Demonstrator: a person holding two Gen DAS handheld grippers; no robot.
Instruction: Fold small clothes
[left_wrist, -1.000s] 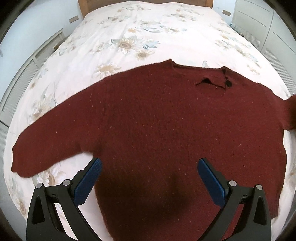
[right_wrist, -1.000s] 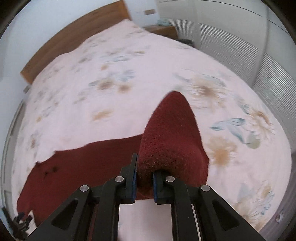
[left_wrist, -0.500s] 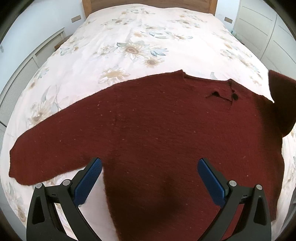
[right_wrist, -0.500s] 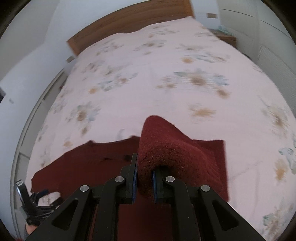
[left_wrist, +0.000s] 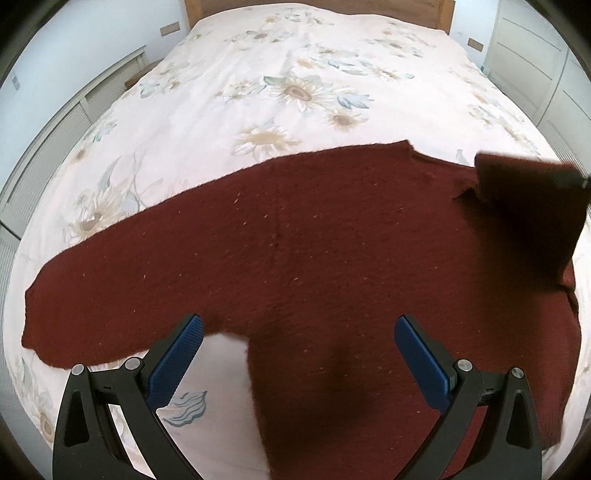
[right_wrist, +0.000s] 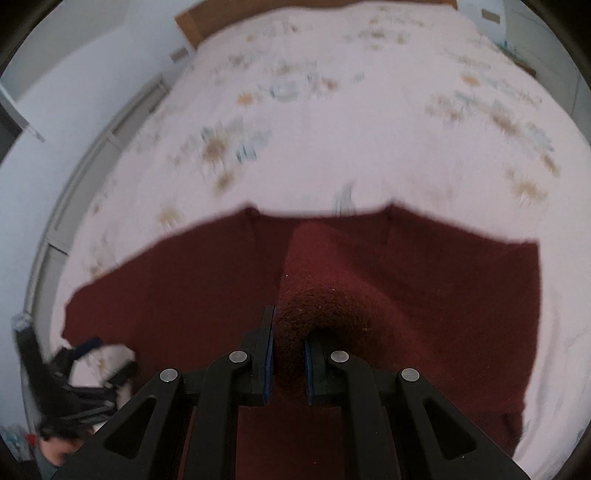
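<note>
From the left wrist, a dark red sweater (left_wrist: 332, 251) is seen spread flat on a bed (left_wrist: 295, 74) covered with a flowered white duvet, one sleeve (left_wrist: 110, 288) stretched out to the left. The left claw (left_wrist: 298, 354) is held above the sweater's lower body with its blue-padded fingers (left_wrist: 177, 354) wide apart and nothing between them. At the right edge the other sleeve (left_wrist: 532, 214) is seen lifted and carried over the sweater's neckline. From the right wrist, much blurred, the right claw (right_wrist: 288, 354) is shown closed on the cuff of that sleeve (right_wrist: 321, 295), which is arched up and drawn across the body of the sweater (right_wrist: 184, 288). The left claw (right_wrist: 99, 354) is glimpsed at the lower left, beside the outstretched sleeve. A wooden headboard (right_wrist: 192, 22) is visible at the far end of the bed (right_wrist: 369, 129).
</note>
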